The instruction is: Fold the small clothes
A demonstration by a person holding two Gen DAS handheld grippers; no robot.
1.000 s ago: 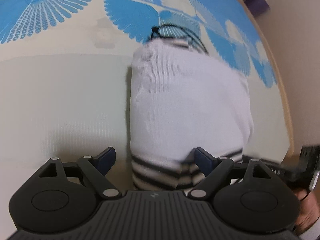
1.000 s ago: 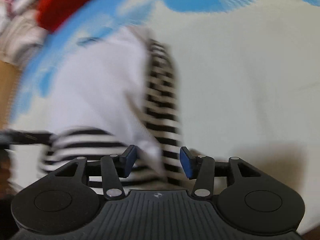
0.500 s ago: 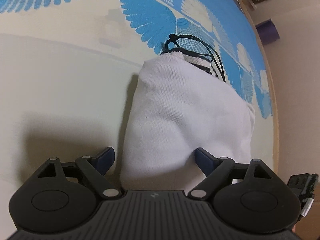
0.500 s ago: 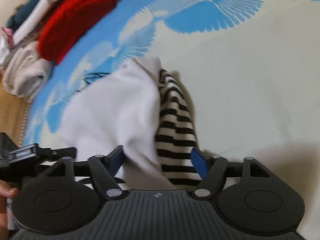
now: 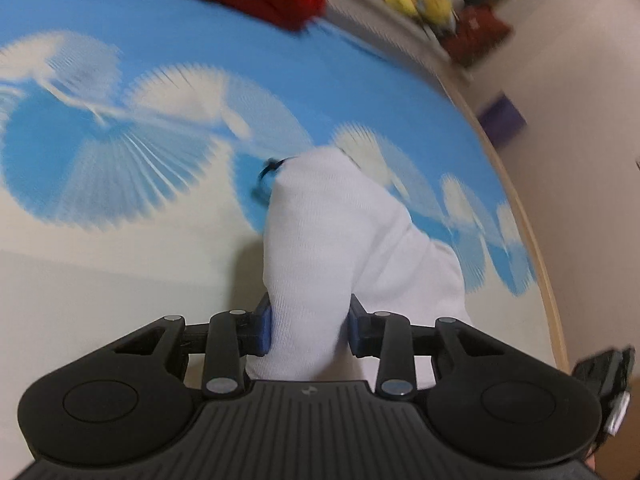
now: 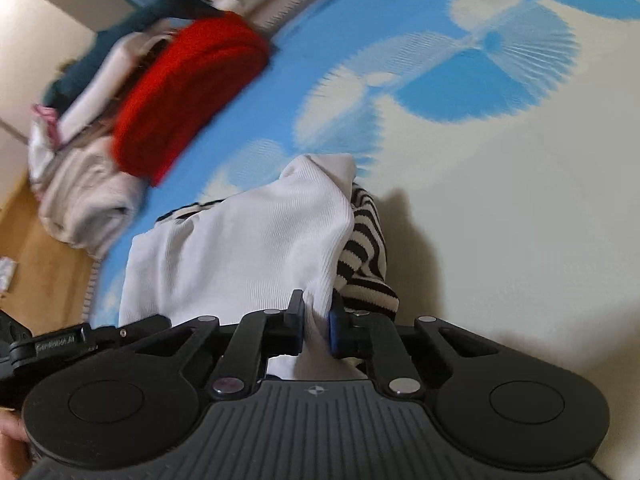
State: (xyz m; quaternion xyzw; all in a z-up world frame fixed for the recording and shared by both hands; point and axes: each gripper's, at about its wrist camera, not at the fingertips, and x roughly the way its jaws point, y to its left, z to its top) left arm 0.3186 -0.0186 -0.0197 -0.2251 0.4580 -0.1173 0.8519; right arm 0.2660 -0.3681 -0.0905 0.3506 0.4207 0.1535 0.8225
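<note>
My worry here is the grip on the small garment [image 6: 240, 248]: both tongs have pinched only the white layer at its near edge, so if I lift and carry forward, the striped part [image 6: 364, 248] hanging under the right side may not come along, and the fold will land crooked or bunched. The left tongs [image 5: 308, 326] have a thick wad of cloth between the pads, and I judge a wad like that could slip out unevenly mid-swing. The two sets of tongs are also near one another on the same edge, so pulling them apart too hard would stretch the knit, while too little tension leaves the middle sagging. A thin dark cord [image 5: 272, 168] lies at the far end of the garment and could get trapped inside the fold.

The left tongs are closing to a middling gap, their blue pads [image 5: 264, 326] pressed against a bunched white fold. The right tongs [image 6: 316, 326] are closing nearly to nothing, with a thin white pleat pinched between the pads.

The garment lies on the blue-and-cream patterned mat [image 6: 500, 220], towards that mat's edge next to the wooden floor [image 6: 44, 264], near end raised in the tongs, far end resting on the mat. A pile of other clothes topped by a red knit [image 6: 188, 92] sits further along that edge, well apart.
</note>
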